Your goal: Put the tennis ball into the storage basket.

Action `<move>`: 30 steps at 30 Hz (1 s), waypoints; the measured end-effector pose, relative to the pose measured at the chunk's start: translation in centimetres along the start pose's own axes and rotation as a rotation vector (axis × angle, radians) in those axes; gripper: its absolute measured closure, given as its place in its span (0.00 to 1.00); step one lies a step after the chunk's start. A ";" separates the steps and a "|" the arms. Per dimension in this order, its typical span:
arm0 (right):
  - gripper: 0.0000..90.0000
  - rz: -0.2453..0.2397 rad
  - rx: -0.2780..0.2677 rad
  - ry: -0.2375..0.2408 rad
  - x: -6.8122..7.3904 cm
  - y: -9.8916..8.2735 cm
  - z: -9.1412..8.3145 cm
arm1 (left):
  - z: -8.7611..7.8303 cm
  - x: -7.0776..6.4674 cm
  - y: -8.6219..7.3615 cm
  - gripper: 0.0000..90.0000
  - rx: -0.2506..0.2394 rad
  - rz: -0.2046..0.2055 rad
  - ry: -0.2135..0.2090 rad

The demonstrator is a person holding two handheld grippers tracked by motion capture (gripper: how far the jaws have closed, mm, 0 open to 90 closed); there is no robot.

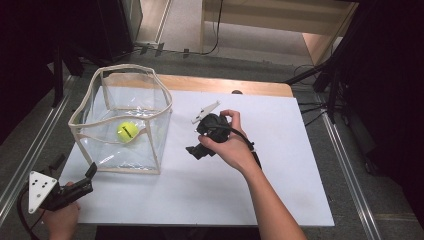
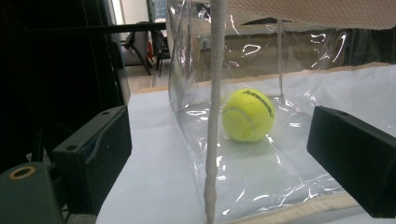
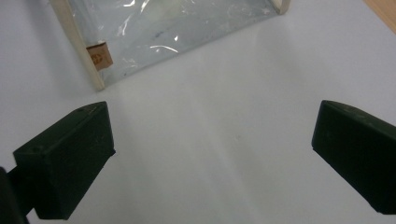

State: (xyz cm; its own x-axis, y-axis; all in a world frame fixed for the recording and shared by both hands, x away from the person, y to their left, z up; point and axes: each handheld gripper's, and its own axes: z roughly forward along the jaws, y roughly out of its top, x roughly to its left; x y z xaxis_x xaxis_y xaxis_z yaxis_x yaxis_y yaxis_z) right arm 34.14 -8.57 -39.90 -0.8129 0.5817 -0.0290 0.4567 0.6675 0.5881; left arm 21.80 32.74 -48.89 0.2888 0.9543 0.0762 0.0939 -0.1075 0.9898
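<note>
Two hand-held grippers, both empty, beside a clear bag holding a tennis ball.

Left gripper (image 1: 75,177): jaws spread wide, gripping nothing, at the table's near-left corner, aimed at the near corner seam of the clear plastic bag (image 1: 155,112). Right gripper (image 1: 196,150): jaws wide apart, empty, held above the white table sheet (image 1: 240,195) just right of the bag. Yellow tennis ball (image 1: 127,132): resting on the bag's floor. Bag: upright, top open, beige-trimmed.

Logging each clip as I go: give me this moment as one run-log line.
tennis ball: inside clear bag | left tongs: open, near bag's front corner | right tongs: open, over table, beside bag
</note>
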 end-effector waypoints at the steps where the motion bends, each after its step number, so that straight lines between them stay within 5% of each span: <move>1: 0.00 0.001 -0.002 0.003 0.0 -0.3 0.0 | 0.0 0.0 0.0 0.08 0.000 0.000 0.000; 30: 0.00 0.120 -0.080 -0.046 -1.0 -8.4 -0.8 | 0.0 0.0 0.0 0.08 0.003 0.006 0.001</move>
State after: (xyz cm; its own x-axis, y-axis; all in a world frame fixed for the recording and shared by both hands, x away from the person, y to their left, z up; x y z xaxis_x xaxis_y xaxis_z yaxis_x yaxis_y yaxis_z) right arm 30.78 -15.12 -44.20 -0.7357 0.6772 0.0097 0.5180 0.5534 0.6522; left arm 21.77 32.72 -48.89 0.2883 0.9540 0.0821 0.0952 -0.1139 0.9889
